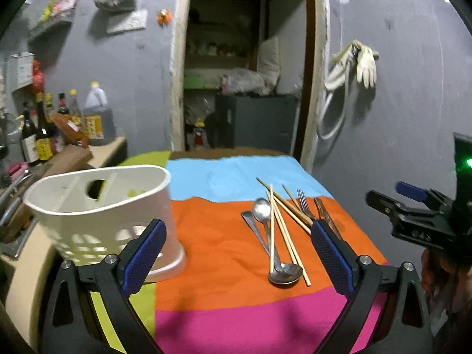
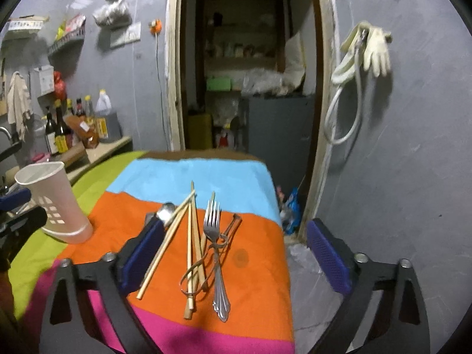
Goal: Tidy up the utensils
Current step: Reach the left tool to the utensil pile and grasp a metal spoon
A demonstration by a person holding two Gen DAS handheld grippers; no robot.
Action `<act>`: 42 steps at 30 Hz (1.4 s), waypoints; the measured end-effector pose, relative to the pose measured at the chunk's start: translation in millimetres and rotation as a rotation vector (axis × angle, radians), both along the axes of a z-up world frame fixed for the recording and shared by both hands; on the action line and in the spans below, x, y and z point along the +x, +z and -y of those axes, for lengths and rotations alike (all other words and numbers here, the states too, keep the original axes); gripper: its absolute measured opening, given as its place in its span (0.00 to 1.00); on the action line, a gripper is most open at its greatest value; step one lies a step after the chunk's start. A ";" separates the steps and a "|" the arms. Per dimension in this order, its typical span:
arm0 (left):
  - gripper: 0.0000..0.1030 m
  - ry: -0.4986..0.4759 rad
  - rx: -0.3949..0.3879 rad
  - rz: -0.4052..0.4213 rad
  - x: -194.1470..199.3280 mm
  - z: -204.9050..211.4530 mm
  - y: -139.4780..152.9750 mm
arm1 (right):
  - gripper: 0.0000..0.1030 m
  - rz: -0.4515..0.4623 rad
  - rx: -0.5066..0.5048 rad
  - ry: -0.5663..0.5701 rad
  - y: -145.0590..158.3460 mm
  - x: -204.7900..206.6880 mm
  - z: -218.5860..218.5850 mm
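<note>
Both grippers, left (image 1: 237,253) and right (image 2: 233,258), angled downward over the utensils (image 2: 203,244), fingers wide, empty.

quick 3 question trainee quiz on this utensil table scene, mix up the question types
1. True or false: the white holder already has chopsticks standing in it.
2. Multiple choice: the utensil pile lies mostly on which stripe of the cloth? A blue, B orange, C pink.
3. Short answer: is the left gripper or the right gripper holding anything?

Key
1. False. The chopsticks lie on the cloth with the fork and spoons; no utensil stands up out of the holder.
2. B, orange.
3. Neither. Both stand open, with nothing gripped between their pads.
</note>
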State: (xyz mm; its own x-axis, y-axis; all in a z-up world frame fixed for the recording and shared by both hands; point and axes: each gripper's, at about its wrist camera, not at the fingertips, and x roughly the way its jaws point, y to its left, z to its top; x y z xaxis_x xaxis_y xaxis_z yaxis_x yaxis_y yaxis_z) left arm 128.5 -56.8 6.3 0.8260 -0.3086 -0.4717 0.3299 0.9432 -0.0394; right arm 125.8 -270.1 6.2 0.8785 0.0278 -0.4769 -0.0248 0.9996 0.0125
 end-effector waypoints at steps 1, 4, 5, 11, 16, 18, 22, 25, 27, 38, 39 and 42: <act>0.83 -0.010 0.009 -0.020 6.1 3.2 -3.1 | 0.81 -0.027 0.004 0.003 -3.8 7.7 1.7; 0.67 -0.035 0.007 -0.110 31.2 9.9 -14.8 | 0.70 -0.099 0.044 0.015 -13.7 27.4 8.4; 0.63 -0.040 0.001 -0.136 39.1 11.9 -18.0 | 0.65 -0.130 0.067 0.023 -18.7 34.6 11.6; 0.41 -0.060 -0.027 -0.307 84.6 21.5 -36.6 | 0.51 -0.247 0.124 0.047 -39.2 60.6 19.8; 0.29 -0.075 -0.012 -0.394 107.7 29.9 -50.7 | 0.41 -0.315 0.160 0.061 -53.7 77.8 23.0; 0.27 -0.080 -0.007 -0.421 116.8 33.0 -57.4 | 0.40 -0.332 0.172 0.060 -56.7 83.7 24.7; 0.23 -0.079 -0.002 -0.471 130.4 34.0 -68.5 | 0.37 -0.339 0.185 0.070 -56.3 91.7 26.2; 0.23 -0.083 -0.015 -0.488 137.0 32.7 -73.3 | 0.32 -0.359 0.198 0.082 -58.4 100.4 24.9; 0.23 -0.088 -0.026 -0.500 143.0 31.5 -74.6 | 0.30 -0.375 0.222 0.081 -61.3 105.1 26.3; 0.17 -0.099 -0.033 -0.573 167.6 34.1 -76.5 | 0.28 -0.440 0.251 0.086 -66.7 116.3 27.6; 0.16 -0.095 -0.033 -0.573 168.5 34.6 -76.7 | 0.28 -0.444 0.255 0.086 -66.6 117.3 27.8; 0.09 -0.086 -0.062 -0.580 166.8 33.4 -75.1 | 0.19 -0.453 0.282 0.077 -68.1 119.1 31.6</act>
State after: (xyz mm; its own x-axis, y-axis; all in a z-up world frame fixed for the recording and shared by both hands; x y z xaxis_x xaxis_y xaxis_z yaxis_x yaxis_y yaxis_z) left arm 295.2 -90.2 -68.8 0.4088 -0.4041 -0.8183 0.3131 0.9043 -0.2901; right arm 244.9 -301.8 -61.9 0.5771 0.2660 -0.7722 -0.0280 0.9514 0.3068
